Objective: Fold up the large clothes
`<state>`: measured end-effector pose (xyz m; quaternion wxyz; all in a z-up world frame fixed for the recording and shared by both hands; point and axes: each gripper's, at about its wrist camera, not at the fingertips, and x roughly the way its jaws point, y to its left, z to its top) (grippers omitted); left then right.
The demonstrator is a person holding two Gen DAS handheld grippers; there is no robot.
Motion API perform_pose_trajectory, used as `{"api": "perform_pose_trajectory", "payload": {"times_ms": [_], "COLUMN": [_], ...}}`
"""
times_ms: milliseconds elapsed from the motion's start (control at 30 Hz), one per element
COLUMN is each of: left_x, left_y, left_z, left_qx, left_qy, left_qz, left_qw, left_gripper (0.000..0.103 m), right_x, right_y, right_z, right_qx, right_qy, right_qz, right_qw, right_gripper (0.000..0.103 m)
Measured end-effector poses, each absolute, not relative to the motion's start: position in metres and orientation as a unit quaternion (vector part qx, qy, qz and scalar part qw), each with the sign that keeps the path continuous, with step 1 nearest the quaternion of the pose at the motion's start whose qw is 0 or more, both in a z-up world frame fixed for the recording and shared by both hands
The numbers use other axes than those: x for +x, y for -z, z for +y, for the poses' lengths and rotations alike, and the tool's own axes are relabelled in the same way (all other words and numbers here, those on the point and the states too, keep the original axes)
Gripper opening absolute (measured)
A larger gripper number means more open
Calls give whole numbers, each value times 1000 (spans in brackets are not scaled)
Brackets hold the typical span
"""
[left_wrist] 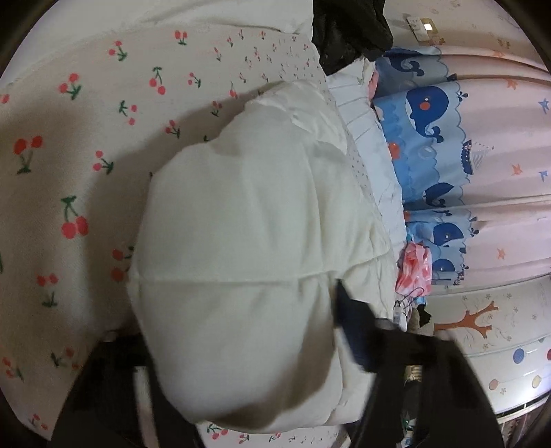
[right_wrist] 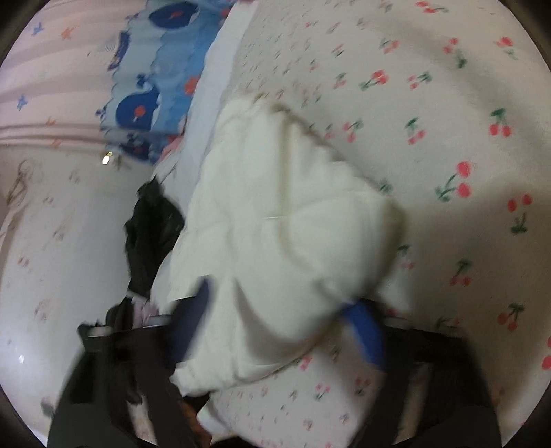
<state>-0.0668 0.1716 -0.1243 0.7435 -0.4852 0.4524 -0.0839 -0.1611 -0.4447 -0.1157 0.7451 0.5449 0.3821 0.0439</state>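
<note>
A white puffy quilted jacket (left_wrist: 241, 248) lies on a bed with a cherry-print sheet (left_wrist: 69, 138). In the left wrist view it fills the middle and hides my left gripper's (left_wrist: 248, 344) left finger; the dark right finger (left_wrist: 354, 331) lies against its right edge. In the blurred right wrist view the jacket (right_wrist: 275, 224) bulges between my right gripper's (right_wrist: 279, 327) blue fingers (right_wrist: 365, 331), which are spread wide on either side of a fold. The cherry sheet (right_wrist: 430, 120) lies beyond.
A black garment (left_wrist: 347, 31) lies at the bed's far end; it also shows in the right wrist view (right_wrist: 151, 234). A whale-print curtain (left_wrist: 447, 155) hangs beside the bed. A pink plastic bag (left_wrist: 413, 268) sits by the bed edge.
</note>
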Motion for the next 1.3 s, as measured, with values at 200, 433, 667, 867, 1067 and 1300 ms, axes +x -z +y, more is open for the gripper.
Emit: {"api": "perform_pose_trajectory", "payload": {"times_ms": [200,433,667,867,1067,1300], "left_x": [-71,-83,-84,-90,-88,-87], "left_y": [68,101,96,108,94,80], "left_z": [167,184,181,183,170,159], "left_qx": [-426,-415,-406,-432,-383,-323], "left_qy": [112,104,104,92,83,54], "left_qz": [419,452,433,427,414,411], "left_qw": [794,783,798,789,822,851], "left_gripper": [33,42,53,59,59,59], "right_x": [-173,-205,-189,-27,80,26], "right_y": [44,90,-23,-13,94,50], "right_z": [-419,-420,-349,-191,-138,-151], "right_qx": [451,446,185,-22,-64,-82], "right_qy": [-83,-52,-5,-94,-43,-59], "right_qz": [337,427,347,400,495,450], "right_qw": [822,785,919,912,866,887], "right_gripper": [17,30,59,66,76,77]}}
